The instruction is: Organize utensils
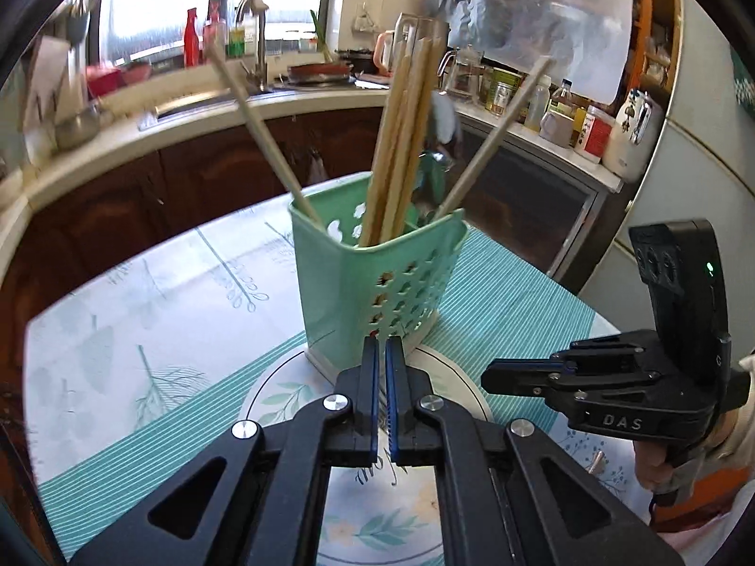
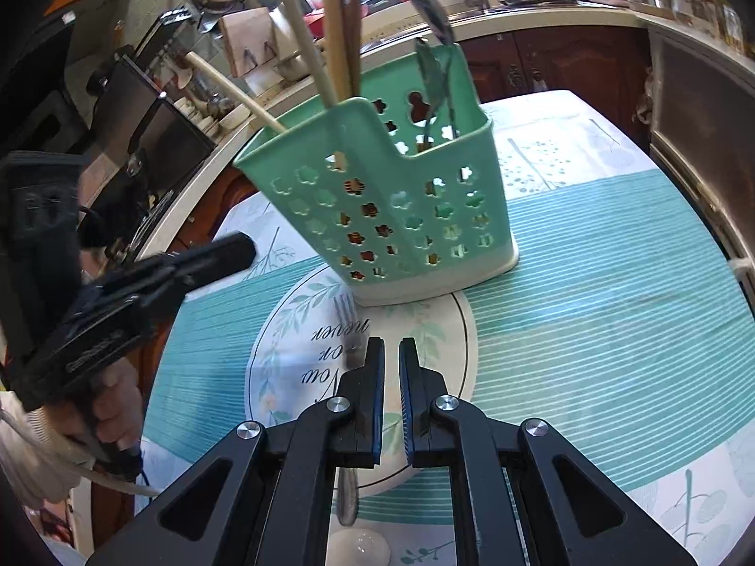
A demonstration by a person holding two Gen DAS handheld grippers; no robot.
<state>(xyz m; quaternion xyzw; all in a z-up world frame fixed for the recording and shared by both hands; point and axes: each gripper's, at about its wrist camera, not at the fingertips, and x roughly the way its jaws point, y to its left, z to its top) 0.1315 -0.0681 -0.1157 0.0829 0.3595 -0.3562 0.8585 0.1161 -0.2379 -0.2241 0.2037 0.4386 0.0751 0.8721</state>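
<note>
A green perforated utensil holder stands on the table; it also shows in the right wrist view. It holds several wooden chopsticks and metal spoons. A metal fork lies flat on the cloth in front of the holder, partly hidden under my right gripper, whose jaws stand nearly together with nothing between them. My left gripper is also nearly closed and empty, just in front of the holder. Each gripper shows in the other's view, the right one and the left one.
The table has a teal striped cloth with a round leaf print. A white rounded object lies at the near edge. A kitchen counter with sink, bottles and jars runs behind, with dark cabinets below.
</note>
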